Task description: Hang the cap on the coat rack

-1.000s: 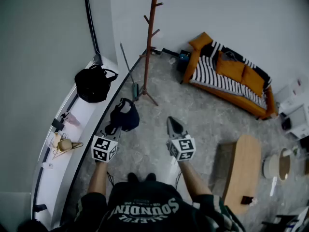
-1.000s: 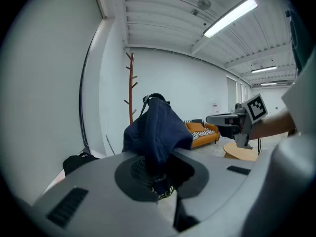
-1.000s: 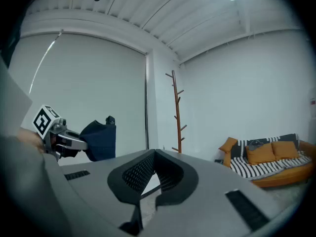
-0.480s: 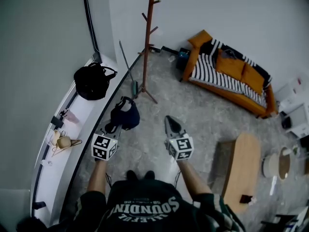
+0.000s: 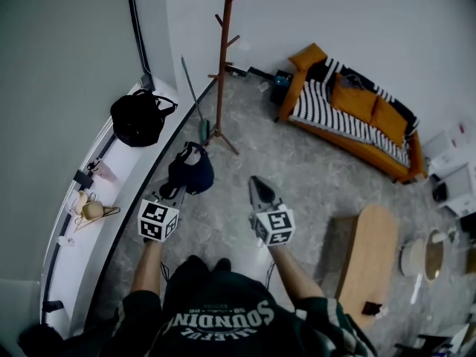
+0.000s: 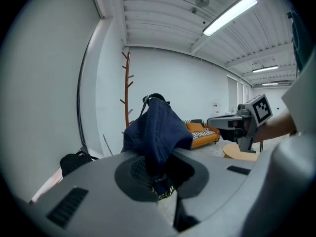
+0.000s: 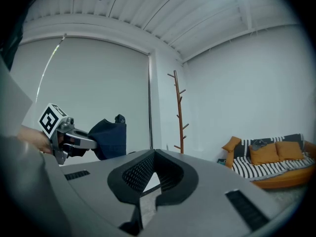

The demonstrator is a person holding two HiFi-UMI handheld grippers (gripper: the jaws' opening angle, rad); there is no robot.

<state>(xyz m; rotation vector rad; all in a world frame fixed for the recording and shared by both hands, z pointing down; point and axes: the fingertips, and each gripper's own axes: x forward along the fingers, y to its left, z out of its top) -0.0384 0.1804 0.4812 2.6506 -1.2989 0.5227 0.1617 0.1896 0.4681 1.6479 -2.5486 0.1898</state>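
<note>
One dark navy fabric cap (image 5: 190, 171) hangs from the left gripper (image 5: 177, 192), whose jaws are clenched on its edge. Ahead of those jaws and well apart stands the tall brown wooden coat rack (image 5: 221, 65), its pegs higher than the cap. The right gripper (image 5: 259, 190), closed on nothing, sits alongside and no nearer.

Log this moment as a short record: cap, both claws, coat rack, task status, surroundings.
cap: dark blue, held by its fabric in the left claw
left claw: shut on the cap
right claw: shut, nothing in it
coat rack: brown wood, upright ahead, visible pegs bare
cap to rack: apart, no contact
status: cap not yet hung
surroundings: black bag on the white ledge to the left; orange sofa to the right
</note>
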